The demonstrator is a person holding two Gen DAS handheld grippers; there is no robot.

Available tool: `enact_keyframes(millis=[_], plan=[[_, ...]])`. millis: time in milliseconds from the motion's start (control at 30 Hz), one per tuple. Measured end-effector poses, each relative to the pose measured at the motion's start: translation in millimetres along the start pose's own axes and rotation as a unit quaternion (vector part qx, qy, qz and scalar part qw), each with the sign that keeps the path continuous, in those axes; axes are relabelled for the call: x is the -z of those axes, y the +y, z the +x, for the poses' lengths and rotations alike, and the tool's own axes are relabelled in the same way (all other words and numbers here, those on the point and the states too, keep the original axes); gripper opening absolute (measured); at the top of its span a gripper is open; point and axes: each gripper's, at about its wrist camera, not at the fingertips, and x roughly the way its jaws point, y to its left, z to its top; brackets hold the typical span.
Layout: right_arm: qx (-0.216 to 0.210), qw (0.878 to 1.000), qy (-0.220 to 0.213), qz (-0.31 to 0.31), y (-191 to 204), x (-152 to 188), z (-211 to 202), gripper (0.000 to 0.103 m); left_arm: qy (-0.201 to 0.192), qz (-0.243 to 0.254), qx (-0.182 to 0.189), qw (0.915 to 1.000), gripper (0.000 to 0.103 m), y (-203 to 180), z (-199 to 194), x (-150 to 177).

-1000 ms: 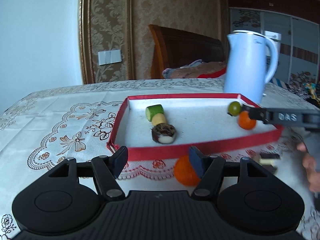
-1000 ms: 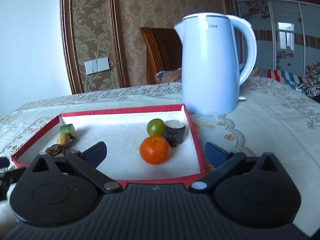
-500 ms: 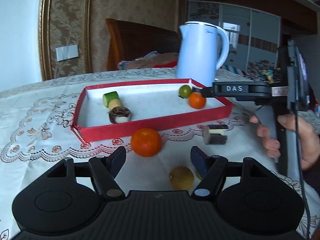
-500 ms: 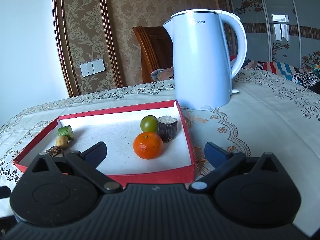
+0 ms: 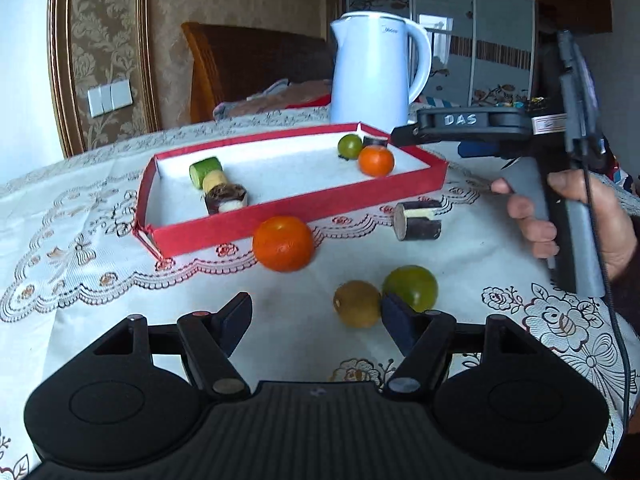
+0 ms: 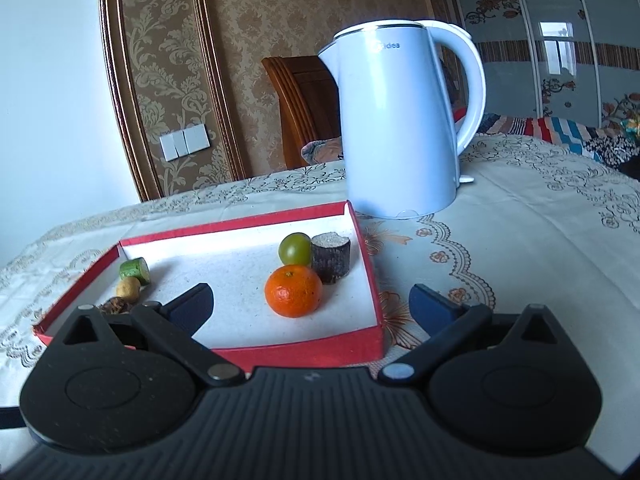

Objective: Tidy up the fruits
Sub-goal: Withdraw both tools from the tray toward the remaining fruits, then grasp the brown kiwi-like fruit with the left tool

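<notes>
A tray (image 5: 296,206) sits on the worktop (image 5: 80,264), with a kettle (image 5: 376,72) just behind its far right corner; inside, three pieces (image 5: 218,186) lie in a row at the left end, and a mandarin (image 5: 376,161), a round fruit (image 5: 350,146) and a stub (image 6: 330,257) cluster at the right; before the tray lie an orange (image 5: 283,243), a log piece (image 5: 418,220) to its right, and two fruits (image 5: 384,296) nearer, side by side.

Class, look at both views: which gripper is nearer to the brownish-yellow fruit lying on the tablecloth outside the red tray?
Left. The left gripper sits just before the brownish-yellow fruit, open. The right gripper, also open, hovers over the red tray, farther off.
</notes>
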Motion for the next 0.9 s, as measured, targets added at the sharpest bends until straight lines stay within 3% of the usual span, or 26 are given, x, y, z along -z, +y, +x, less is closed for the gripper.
enact_keyframes(millis=[233, 433, 533, 733, 900], plan=[[-0.046, 0.999, 0.01, 0.024, -16.0, 6.5, -30.9, 0.103, -0.001, 0.069, -0.034, 0.997, 0.071, -26.6, 5.1, -1.0], [-0.055, 0.998, 0.009, 0.011, -33.9, 24.7, -62.9, 0.103, 0.005, 0.08, -0.048, 0.9956, 0.071, -33.8, 12.8, -4.0], [-0.062, 0.998, 0.02, 0.014, -41.5, 32.3, -70.3, 0.103, 0.008, 0.078, -0.049, 0.9958, 0.053, -35.1, 16.6, -6.0], [-0.073, 0.997, 0.018, -0.006, -42.9, 38.8, -83.3, 0.103, 0.009, 0.066, -0.037, 0.9971, 0.048, -31.1, 17.2, -5.8], [-0.075, 0.995, 0.013, -0.058, -26.9, 45.1, -90.2, 0.103, 0.014, 0.047, -0.032, 0.9983, 0.027, -24.3, 18.8, -6.6]])
